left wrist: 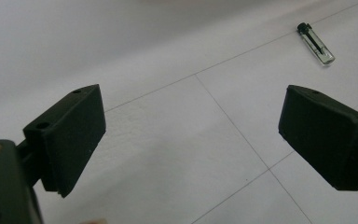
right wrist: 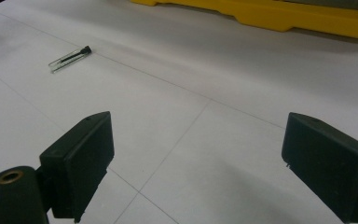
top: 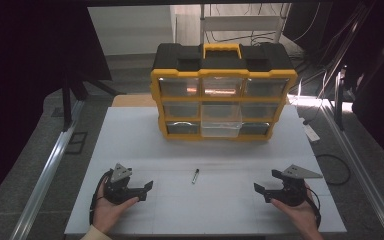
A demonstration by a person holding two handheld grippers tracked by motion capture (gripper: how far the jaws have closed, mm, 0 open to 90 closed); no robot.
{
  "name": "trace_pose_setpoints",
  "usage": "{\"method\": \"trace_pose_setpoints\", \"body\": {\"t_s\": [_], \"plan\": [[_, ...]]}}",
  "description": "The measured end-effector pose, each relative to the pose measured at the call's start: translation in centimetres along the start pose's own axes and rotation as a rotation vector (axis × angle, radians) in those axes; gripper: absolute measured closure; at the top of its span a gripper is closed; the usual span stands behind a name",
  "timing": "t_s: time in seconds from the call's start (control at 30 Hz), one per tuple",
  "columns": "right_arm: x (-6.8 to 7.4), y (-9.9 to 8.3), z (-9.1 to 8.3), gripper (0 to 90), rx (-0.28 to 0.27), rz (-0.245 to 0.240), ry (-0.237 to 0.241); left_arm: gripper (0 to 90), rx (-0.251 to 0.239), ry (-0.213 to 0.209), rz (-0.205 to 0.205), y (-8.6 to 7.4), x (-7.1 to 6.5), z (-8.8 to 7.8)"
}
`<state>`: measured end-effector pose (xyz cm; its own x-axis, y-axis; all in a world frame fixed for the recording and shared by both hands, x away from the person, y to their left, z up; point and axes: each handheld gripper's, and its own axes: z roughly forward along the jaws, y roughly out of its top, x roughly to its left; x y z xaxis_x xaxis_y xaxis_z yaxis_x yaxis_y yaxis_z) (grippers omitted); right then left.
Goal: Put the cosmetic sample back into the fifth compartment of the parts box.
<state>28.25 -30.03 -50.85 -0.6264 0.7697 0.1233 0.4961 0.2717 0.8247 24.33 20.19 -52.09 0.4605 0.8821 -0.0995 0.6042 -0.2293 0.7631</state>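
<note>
High view looking down on a white counter with a person's two hands at its near edge, each holding black tongs. Left tongs rest low on the counter with jaws spread wide and nothing between them; the left gripper view shows bare counter between the two black pads. Right tongs are likewise spread and empty, pointing inward. Between the two, lying flat and untouched, is a small clear lighter with a dark cap, well apart from either pair. At the far side stands a yellow and black drawer organiser; its middle clear drawer looks pulled out. Judging from this, the work has barely begun: the lighter has yet to be picked up, and if the open drawer is where it belongs, all of that remains
</note>
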Motion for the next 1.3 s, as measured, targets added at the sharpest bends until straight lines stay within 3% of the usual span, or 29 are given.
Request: {"method": "trace_pose_setpoints", "body": {"t_s": [0.63, 1.3], "plan": [[0.0, -0.4, -0.6, 9.9, 0.001, 0.012, -0.019, 7.9, 0.01, -0.012, -0.004, 0.4, -0.4, 0.7], [0.2, -0.3, -0.4, 10.2, -0.001, 0.005, -0.041, 9.1, -0.003, -0.01, 0.005, 0.4, -0.7, -0.3]]}}
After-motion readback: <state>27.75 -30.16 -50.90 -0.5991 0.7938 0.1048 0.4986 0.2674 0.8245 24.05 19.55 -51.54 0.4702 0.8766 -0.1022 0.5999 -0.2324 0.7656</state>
